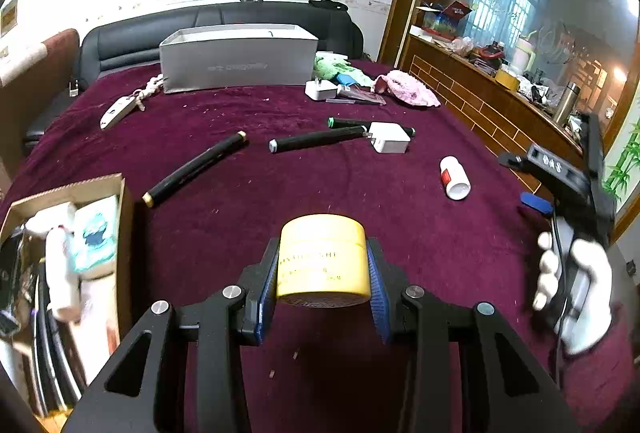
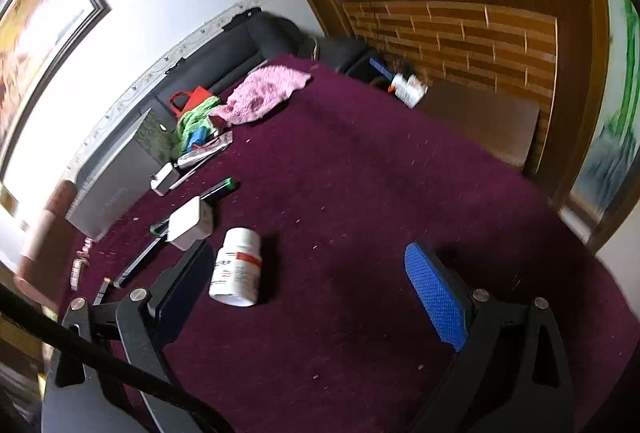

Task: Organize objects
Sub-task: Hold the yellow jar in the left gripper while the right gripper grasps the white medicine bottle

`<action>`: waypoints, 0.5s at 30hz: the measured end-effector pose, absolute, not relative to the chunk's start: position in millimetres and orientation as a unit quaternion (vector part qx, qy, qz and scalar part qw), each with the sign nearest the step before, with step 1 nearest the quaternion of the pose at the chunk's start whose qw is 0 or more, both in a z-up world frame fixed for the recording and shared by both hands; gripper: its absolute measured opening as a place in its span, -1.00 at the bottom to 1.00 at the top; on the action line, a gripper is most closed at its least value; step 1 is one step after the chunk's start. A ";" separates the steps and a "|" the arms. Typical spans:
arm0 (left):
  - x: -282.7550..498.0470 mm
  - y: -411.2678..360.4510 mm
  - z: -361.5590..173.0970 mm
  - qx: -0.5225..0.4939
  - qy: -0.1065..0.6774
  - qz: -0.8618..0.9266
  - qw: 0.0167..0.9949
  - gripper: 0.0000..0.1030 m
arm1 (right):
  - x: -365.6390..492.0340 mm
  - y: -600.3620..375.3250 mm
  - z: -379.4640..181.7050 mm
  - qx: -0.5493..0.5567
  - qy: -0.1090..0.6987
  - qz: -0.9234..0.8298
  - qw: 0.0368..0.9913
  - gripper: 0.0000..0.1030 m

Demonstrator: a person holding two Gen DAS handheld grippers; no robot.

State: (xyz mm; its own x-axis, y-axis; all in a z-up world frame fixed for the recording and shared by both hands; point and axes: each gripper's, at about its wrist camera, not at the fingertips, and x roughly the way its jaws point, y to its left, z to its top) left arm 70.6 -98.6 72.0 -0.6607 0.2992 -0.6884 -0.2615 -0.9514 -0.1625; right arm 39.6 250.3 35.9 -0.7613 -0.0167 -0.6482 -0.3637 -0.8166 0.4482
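Left wrist view: the left gripper [image 1: 323, 283] is clamping a yellow jar [image 1: 325, 260] between its blue pads [image 1: 267, 283], carrying it above the maroon cloth [image 1: 280, 185]. A cardboard box [image 1: 100, 189] of items is sitting at left, a grey box [image 1: 240, 59] at the far edge. Black pens [image 1: 196, 165], a white charger [image 1: 389, 137] and a white pill bottle [image 1: 455, 177] are lying scattered between. A gloved hand [image 1: 576, 289] is holding the right gripper's handle at right.

Right wrist view: the right gripper [image 2: 316, 289] is hanging with jaws wide apart, gripping nothing. The pill bottle [image 2: 237, 267] is lying on its side just inside the left finger [image 2: 184, 289]. A pink towel [image 2: 260, 93] is lying farther back.
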 end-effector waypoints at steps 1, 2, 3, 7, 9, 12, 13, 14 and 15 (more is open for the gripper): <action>72.7 -101.5 70.9 -0.383 -0.029 0.910 0.155 -0.33 | 36.5 249.7 36.4 -0.340 0.291 0.890 0.088 0.89; 74.3 -104.4 69.7 -0.385 -0.034 0.909 0.156 -0.33 | 27.0 246.7 36.9 -0.363 0.288 0.883 0.072 0.89; 76.0 -107.7 68.0 -0.388 -0.039 0.907 0.157 -0.34 | 21.6 244.7 36.9 -0.375 0.286 0.879 0.065 0.89; 83.0 -115.9 64.7 -0.391 -0.051 0.905 0.159 -0.33 | -8.2 225.4 40.1 -0.419 0.243 0.873 0.060 0.84; 87.5 -120.3 63.9 -0.391 -0.054 0.905 0.159 -0.33 | -24.6 213.0 39.6 -0.442 0.195 0.872 0.074 0.73; 88.9 -125.0 62.5 -0.395 -0.057 0.903 0.159 -0.33 | -44.6 196.8 33.4 -0.477 0.150 0.863 0.077 0.37; 89.3 -125.9 62.0 -0.396 -0.057 0.903 0.159 -0.33 | -48.9 193.3 30.6 -0.486 0.141 0.859 0.079 0.28; 90.1 -126.7 61.6 -0.396 -0.056 0.903 0.159 -0.33 | -53.4 190.5 26.3 -0.496 0.133 0.854 0.085 0.27; 90.6 -127.6 61.2 -0.397 -0.056 0.902 0.159 -0.33 | -58.1 187.8 21.3 -0.506 0.124 0.849 0.092 0.25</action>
